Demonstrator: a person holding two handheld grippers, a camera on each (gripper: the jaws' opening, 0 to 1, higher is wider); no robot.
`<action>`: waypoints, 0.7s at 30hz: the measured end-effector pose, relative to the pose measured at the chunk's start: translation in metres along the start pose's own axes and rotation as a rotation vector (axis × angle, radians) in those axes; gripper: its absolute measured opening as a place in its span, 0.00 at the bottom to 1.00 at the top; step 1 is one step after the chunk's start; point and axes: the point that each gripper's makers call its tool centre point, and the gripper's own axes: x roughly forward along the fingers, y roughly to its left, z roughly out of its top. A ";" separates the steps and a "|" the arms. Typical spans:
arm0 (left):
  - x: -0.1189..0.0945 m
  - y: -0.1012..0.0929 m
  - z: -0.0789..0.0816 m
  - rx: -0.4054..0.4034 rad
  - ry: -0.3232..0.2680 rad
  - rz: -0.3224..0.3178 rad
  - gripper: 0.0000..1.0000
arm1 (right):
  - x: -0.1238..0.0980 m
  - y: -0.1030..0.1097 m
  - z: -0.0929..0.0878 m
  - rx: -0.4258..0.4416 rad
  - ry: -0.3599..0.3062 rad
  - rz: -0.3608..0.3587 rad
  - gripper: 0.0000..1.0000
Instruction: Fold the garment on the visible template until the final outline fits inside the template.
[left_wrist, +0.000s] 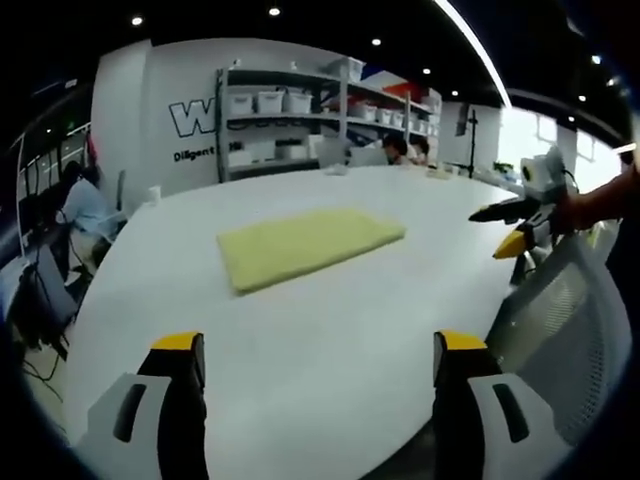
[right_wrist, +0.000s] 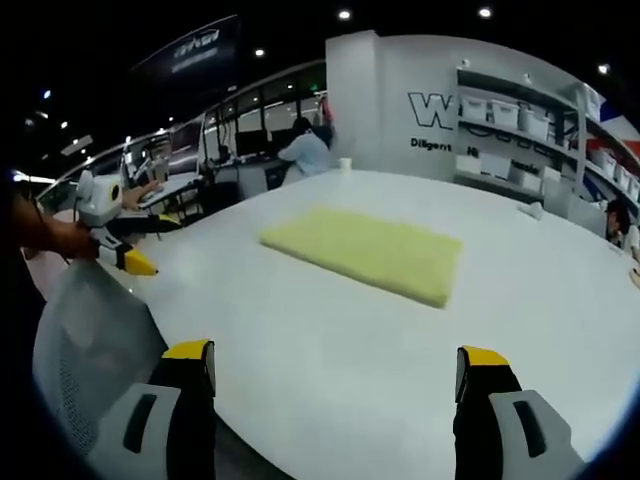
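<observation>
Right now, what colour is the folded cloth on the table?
Pale yellow, plain; the folded cloth shows best in the right gripper view.

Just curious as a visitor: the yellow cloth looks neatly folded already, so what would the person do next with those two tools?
Probably nothing more than keep both back. The yellow garment lies as a flat folded rectangle on the white table, and both the left gripper and right gripper sit open, away from it. No template outline is visible to check against.

- The yellow folded garment (right_wrist: 366, 253) lies flat on the white bench (right_wrist: 340, 350).
- The right hand-held gripper (right_wrist: 335, 375) is wide open, holding nothing.
- The left hand-held gripper (right_wrist: 140, 245) is at the left.
</observation>
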 end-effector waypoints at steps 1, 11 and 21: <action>0.000 0.000 0.000 0.003 -0.001 0.000 0.91 | 0.000 -0.001 0.000 0.004 -0.002 0.000 0.99; 0.000 0.007 0.001 -0.039 -0.003 0.029 0.89 | -0.001 -0.002 0.002 0.031 -0.013 -0.003 0.99; 0.002 0.002 -0.003 -0.042 0.016 0.007 0.89 | -0.001 0.005 0.000 0.024 -0.014 0.009 0.99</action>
